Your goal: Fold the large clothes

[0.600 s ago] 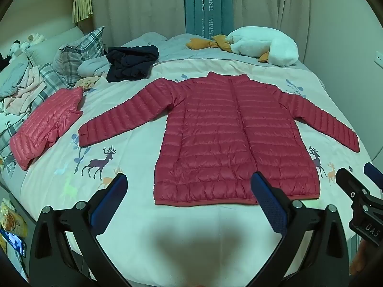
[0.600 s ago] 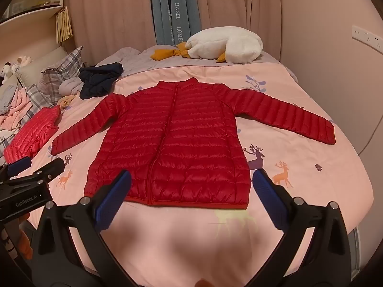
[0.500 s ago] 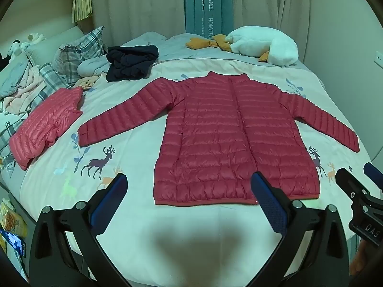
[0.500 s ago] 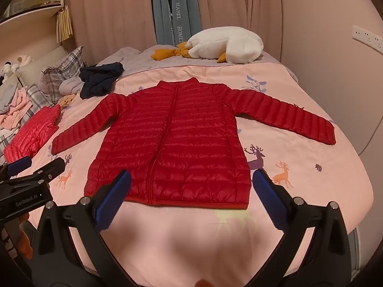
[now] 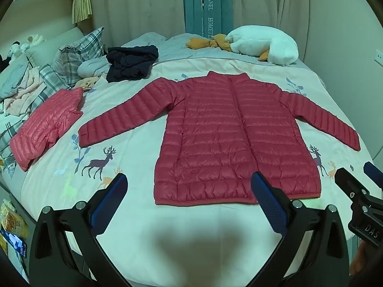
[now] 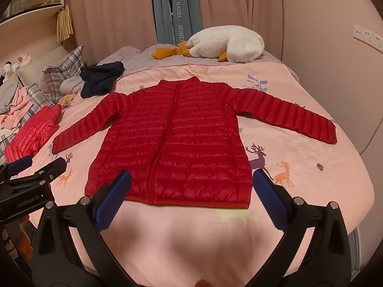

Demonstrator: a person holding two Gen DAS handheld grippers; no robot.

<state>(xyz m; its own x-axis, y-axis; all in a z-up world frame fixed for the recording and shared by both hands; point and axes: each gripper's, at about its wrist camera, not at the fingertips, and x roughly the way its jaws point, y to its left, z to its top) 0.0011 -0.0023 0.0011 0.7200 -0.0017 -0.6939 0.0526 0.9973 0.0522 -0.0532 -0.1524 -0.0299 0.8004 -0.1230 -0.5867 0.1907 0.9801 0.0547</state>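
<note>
A red quilted down jacket (image 5: 229, 134) lies flat and zipped on the bed, both sleeves spread out, collar at the far side; it also shows in the right wrist view (image 6: 172, 143). My left gripper (image 5: 189, 186) is open and empty, held above the bed just short of the jacket's hem. My right gripper (image 6: 191, 184) is open and empty, also over the near hem. Each gripper shows at the edge of the other's view: the right one (image 5: 359, 191) and the left one (image 6: 31, 169).
A folded pink-red down jacket (image 5: 45, 124) lies at the left of the bed. A dark navy garment (image 5: 131, 62), plaid pillows (image 5: 76, 55) and a white plush goose (image 5: 261, 45) sit at the far side. A wall runs along the right.
Both views have shifted very slightly; the jacket and both open grippers look the same as before.
</note>
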